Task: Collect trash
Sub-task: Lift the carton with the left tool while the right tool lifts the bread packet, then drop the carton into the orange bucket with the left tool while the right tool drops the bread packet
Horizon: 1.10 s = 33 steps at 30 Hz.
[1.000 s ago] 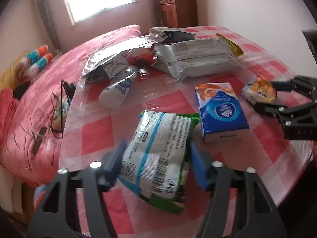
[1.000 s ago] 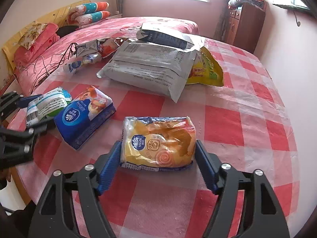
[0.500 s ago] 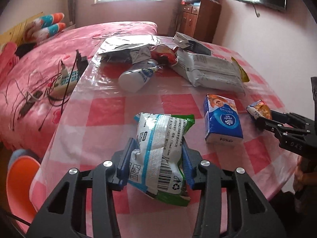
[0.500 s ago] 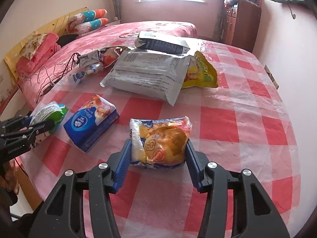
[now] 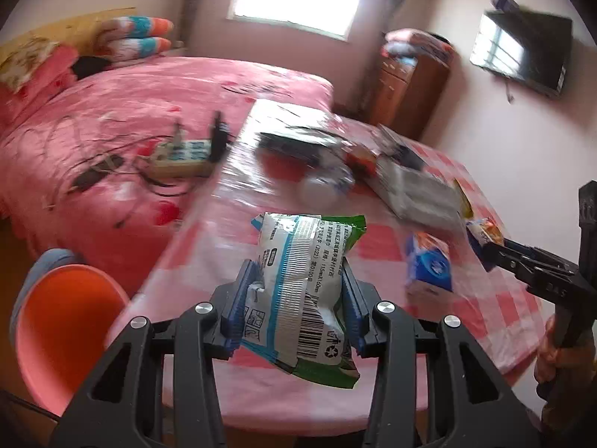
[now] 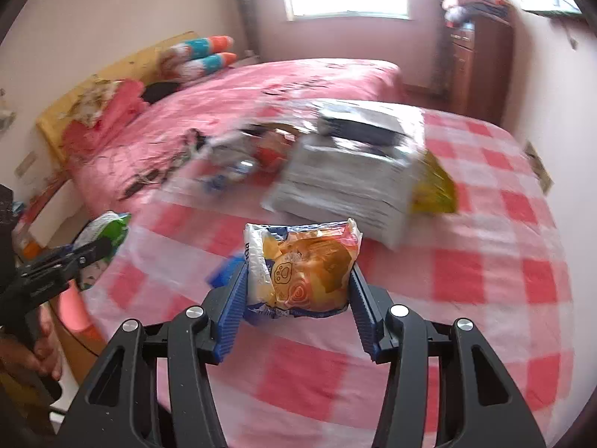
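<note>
Already both tongs are loaded. The left tongs point(image 5: 294, 306) are clamped on a white and green snack packet point(image 5: 298, 291), their blue pads pressing its two long sides so the foil bulges between them, and the packet looks clear of the checked tablecloth point(image 5: 231, 231). The right tongs point(image 6: 296, 298) are closed on a yellow bun wrapper point(image 6: 302, 268), pinched across its width and likewise off the cloth.

Risk lies mostly in the grip itself. Both wrappers are slick and puffy; a squeeze on air rather than on contents could let either one slide out forward, away from the pads, during a quick swing. The snack packet hangs low behind the left pads, so its bottom edge may catch the table rim. Ahead of the left tongs and to their right, a blue tissue pack point(image 5: 429, 268) sits near the right tongs' path and could be knocked. Further ahead lie a large grey bag point(image 6: 343, 183) and a small bottle point(image 5: 324, 186), still to be gathered. No bin is visible from either view, so where the load should go cannot be told.
</note>
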Motion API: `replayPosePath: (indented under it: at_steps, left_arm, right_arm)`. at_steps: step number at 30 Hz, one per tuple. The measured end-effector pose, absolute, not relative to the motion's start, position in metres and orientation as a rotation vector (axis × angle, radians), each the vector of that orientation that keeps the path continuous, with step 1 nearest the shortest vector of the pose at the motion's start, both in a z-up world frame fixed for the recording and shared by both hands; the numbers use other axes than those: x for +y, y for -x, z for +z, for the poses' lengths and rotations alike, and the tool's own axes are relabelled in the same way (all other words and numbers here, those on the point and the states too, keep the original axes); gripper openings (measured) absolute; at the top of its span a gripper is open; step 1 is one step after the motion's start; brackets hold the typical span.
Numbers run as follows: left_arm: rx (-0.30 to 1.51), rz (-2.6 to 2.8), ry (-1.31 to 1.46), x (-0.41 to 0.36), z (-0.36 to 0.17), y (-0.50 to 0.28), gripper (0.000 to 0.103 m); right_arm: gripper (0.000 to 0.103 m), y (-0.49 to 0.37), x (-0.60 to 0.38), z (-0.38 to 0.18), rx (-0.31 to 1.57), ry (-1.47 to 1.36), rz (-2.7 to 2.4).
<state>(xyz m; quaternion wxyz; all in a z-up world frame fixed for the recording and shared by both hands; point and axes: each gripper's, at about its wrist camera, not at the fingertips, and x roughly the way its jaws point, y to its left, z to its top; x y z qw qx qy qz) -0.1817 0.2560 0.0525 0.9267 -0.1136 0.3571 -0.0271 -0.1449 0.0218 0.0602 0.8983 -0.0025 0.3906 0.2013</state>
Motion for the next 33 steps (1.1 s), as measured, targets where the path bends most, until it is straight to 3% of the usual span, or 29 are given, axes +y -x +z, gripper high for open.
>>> replayPosePath:
  at_steps: [7,17,20,23,26,30,33]
  left_arm:
    - [0.681,0.133,0.306,0.326,0.059,0.209,0.045]
    - [0.688,0.420,0.480,0.426,0.023,0.245,0.046]
    - [0.699,0.472,0.528,0.443,0.010,0.253,0.047]
    - [0.658,0.502,0.578,0.456,0.001,0.262,0.059]
    - [0.583,0.545,0.602,0.465,-0.002,0.273,0.070]
    - [0.520,0.562,0.558,0.467,-0.001,0.278,0.081]
    - [0.524,0.560,0.535,0.464,0.000,0.277,0.082]
  right_arm:
    - [0.054,0.140,0.112,0.084,0.802,0.025,0.667]
    - [0.055,0.144,0.259,0.080,0.840,0.081,0.979]
    - [0.061,0.151,0.299,0.073,0.853,0.102,1.060]
    - [0.076,0.158,0.330,0.060,0.867,0.132,1.103]
    - [0.084,0.157,0.344,0.048,0.897,0.119,1.094]
    - [0.086,0.147,0.336,0.044,0.930,0.063,1.068]
    - [0.088,0.143,0.323,0.052,0.906,0.034,1.036]
